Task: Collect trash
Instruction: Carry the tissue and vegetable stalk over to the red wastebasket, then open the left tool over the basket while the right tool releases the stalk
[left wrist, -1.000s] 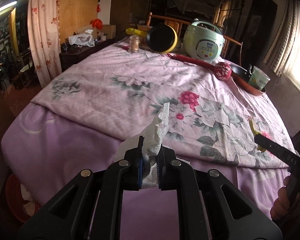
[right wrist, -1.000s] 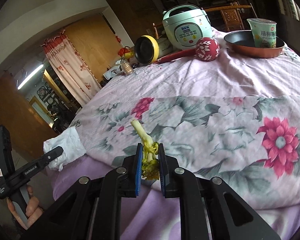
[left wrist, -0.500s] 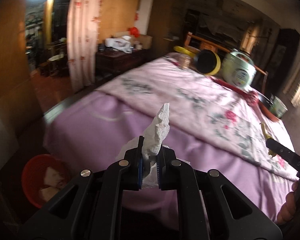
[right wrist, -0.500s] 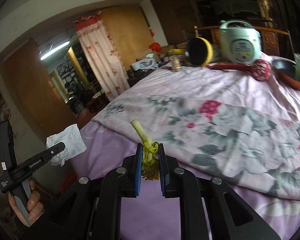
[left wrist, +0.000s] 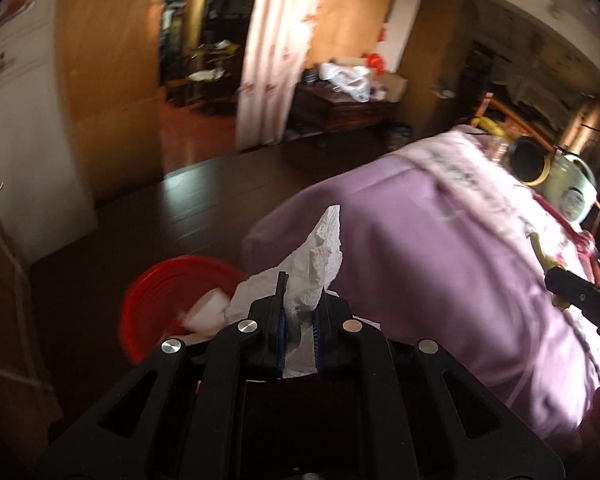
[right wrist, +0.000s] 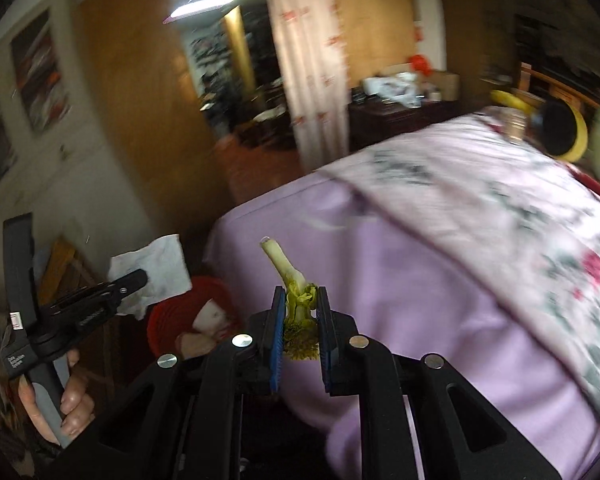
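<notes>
Right wrist only: person's hand (right wrist: 66, 404).

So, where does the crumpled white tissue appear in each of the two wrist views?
Left wrist view: the tissue is at lower centre, pinched in the left gripper.
Right wrist view: the tissue is at the left edge, at mid height, at that gripper's tip.
Shared landmark: the red bin on the floor, just below the tissue.

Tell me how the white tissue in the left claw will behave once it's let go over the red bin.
The tissue looks crumpled and thin, so it is probably very light and floppy. Released from the left claw, it would likely drift, perhaps missing the red bin.
</notes>
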`<state>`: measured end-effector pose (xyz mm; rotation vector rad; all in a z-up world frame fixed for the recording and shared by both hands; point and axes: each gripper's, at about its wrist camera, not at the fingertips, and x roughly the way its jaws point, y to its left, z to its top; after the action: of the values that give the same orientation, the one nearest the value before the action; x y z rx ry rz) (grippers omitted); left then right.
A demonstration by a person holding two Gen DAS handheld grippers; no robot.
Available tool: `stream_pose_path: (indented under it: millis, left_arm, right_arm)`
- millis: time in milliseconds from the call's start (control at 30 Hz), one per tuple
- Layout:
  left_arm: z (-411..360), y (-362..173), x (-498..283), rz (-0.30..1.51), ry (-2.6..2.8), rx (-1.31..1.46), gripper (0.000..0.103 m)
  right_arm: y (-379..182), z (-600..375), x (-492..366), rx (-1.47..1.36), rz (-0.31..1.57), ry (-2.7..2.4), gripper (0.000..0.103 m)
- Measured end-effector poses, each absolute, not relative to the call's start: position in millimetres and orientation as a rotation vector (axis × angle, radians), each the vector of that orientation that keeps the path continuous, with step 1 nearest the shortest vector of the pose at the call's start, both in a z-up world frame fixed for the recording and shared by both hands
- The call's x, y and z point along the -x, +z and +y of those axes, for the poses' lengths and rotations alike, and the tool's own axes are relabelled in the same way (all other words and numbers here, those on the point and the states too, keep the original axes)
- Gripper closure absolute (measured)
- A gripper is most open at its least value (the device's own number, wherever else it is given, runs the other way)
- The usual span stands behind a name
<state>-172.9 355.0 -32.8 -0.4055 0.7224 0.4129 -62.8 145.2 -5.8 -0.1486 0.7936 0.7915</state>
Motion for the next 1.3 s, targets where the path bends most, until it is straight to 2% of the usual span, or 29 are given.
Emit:
stream_pose_path:
  millis: [267,567,700,867,967,1067,1300]
  left_arm:
    - [419,-72,193,0.783,0.572,0.463,0.091]
    - [463,-118,209,0.871,0.612,0.573,0.091]
    - [468,-134,202,0.904,0.593,0.595,0.088]
    - [477,-137,205,0.907,0.637,0.608,0.04]
    - [481,-126,212,0.874,0.708,0.577,0.027]
    - [489,-118,221,0.855,0.76,0.564,0.022]
    - [505,-110,236,0.818,0.804,0.593,0.02]
  right_arm:
    - [-43,262,92,0.33,0.867,0.939,0.088]
    - [-77,316,100,0.388,0.966,0.998,0.088]
    - [-88,331,92,0.393,0.995,0.997,0.088]
    - [-102,339,91,0.409,1.031,1.004,0.088]
    - [-107,343,90,0.406,1.044,1.014,0.088]
    - [-109,350,94,0.416,1.043,1.028,0.088]
    - [-115,374,101,0.451,1.056,1.069,0.087]
